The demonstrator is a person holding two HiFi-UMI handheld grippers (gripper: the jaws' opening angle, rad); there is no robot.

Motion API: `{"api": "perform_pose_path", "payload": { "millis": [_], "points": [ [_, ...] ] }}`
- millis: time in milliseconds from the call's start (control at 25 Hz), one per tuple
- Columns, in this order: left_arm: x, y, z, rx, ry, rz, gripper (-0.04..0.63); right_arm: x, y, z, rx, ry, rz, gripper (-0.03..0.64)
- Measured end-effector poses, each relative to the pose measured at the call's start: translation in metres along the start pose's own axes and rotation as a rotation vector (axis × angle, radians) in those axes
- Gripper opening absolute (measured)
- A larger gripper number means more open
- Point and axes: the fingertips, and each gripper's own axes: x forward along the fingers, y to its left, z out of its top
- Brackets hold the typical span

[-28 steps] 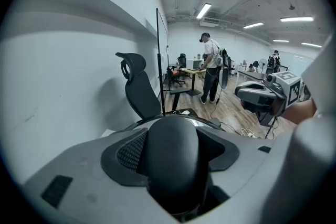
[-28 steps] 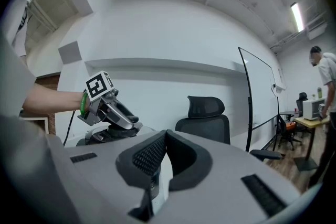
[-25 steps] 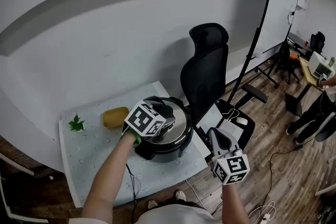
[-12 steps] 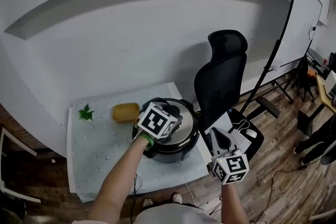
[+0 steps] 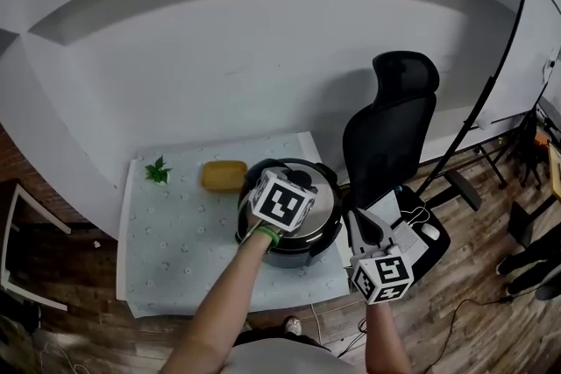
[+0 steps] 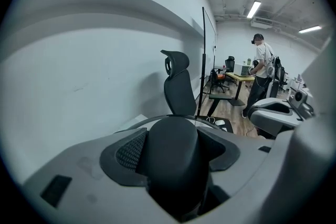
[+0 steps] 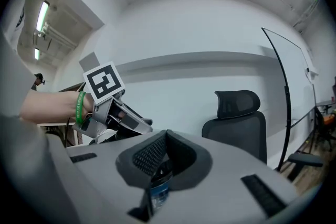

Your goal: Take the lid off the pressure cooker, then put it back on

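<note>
The black and steel pressure cooker stands on the white mat, at its right side, with the lid on the pot. My left gripper reaches down over the lid. In the left gripper view the black lid handle fills the space between the grey jaws, and the pads grip both its sides. My right gripper hangs off the table's right edge, beside the cooker and apart from it, holding nothing. In the right gripper view its pads meet, and the left gripper shows ahead on the left.
A yellow-brown block and a small green sprig lie on the white mat left of the cooker. A black office chair with papers on its seat stands to the right, with a whiteboard stand behind. A person stands far off.
My left gripper has rolled on the lid handle without leaving it. My right gripper has drifted a little beside the cooker. The head camera has swung, shifting the scene rightward in the picture.
</note>
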Motion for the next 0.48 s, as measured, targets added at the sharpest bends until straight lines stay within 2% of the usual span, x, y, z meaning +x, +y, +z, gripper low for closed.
{"api": "perform_pose_path", "payload": {
  "millis": [280, 400, 480],
  "points": [
    [-0.002, 0.001, 0.0, 0.027, -0.002, -0.016, 0.281, 0.007, -0.002, -0.001, 0.006, 0.002, 0.017, 0.0],
    [-0.011, 0.0, 0.013, 0.073, -0.049, -0.009, 0.296, 0.008, -0.002, 0.005, -0.005, -0.009, 0.014, 0.0],
    [-0.025, 0.001, 0.025, 0.082, -0.114, -0.013, 0.296, 0.008, 0.0, 0.01, -0.013, -0.019, 0.011, 0.0]
  ]
}}
